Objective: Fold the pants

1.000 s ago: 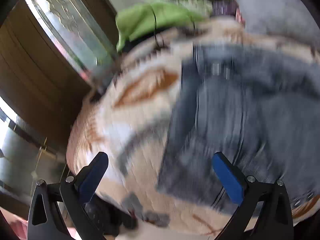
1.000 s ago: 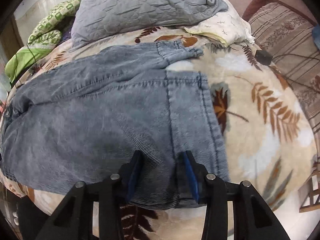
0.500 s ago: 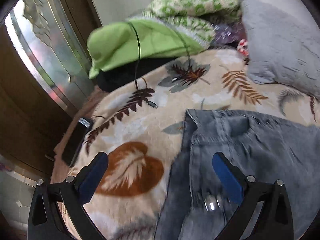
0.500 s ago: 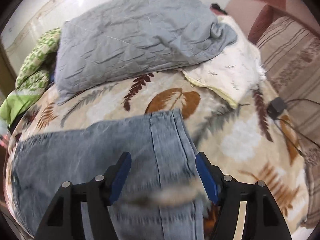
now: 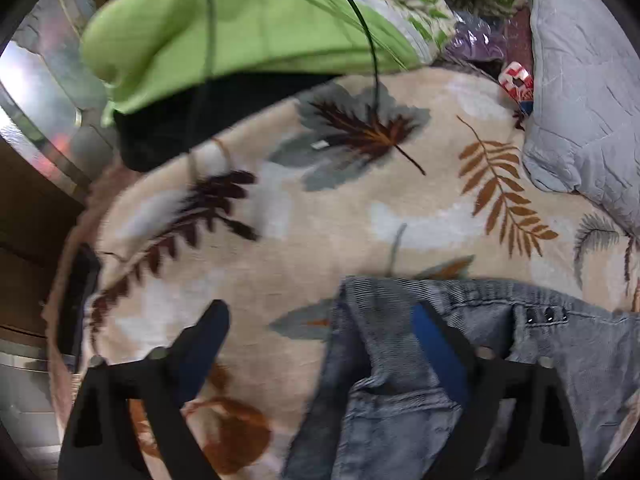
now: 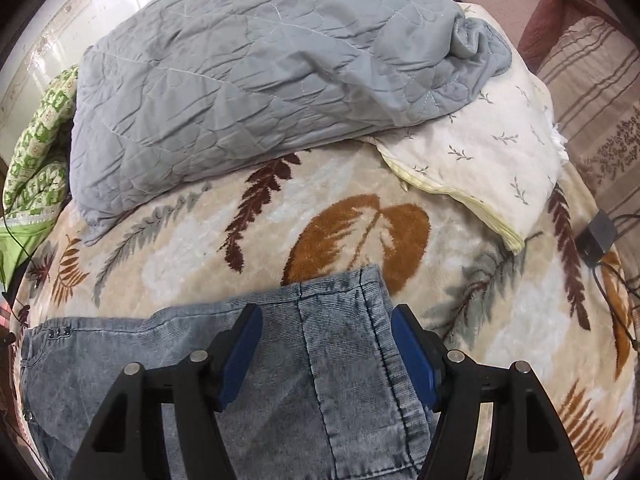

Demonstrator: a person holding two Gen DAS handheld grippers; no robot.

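Pants [image 6: 224, 380] of faded blue-grey corduroy are lying flat on a beige blanket [image 6: 360, 216] printed with brown, rust and grey leaves, filling the lower part of both wrist views. In the right wrist view the hem end of a leg is reaching up toward a large rust leaf, and the right gripper [image 6: 326, 354] is hanging just above it with its blue-padded jaws spread wide, gripping nothing; one vertical seam of the leg is running between the fingers [image 6: 240, 352]. In the left wrist view the waistband corner of the pants [image 5: 400, 360] is showing, with a row of small dark snaps [image 5: 546, 315] along the top edge. The left gripper [image 5: 324, 344] is also standing wide, holding nothing: its right finger is sitting over the denim-coloured cloth near the corner, its left finger over bare blanket; whether either is touching the surface cannot be told.

Beyond the pants a grey quilted pillow [image 6: 260, 60] is resting partly on a cream pillow [image 6: 500, 152] sprigged with small leaves. A lime-green cloth [image 5: 240, 24] is bunching at the far left corner of the bed, with a thin black cable [image 5: 368, 32] trailing across it onto the blanket. A small dark charger block [image 6: 598, 236] with its cord is lying near the blanket's right edge.
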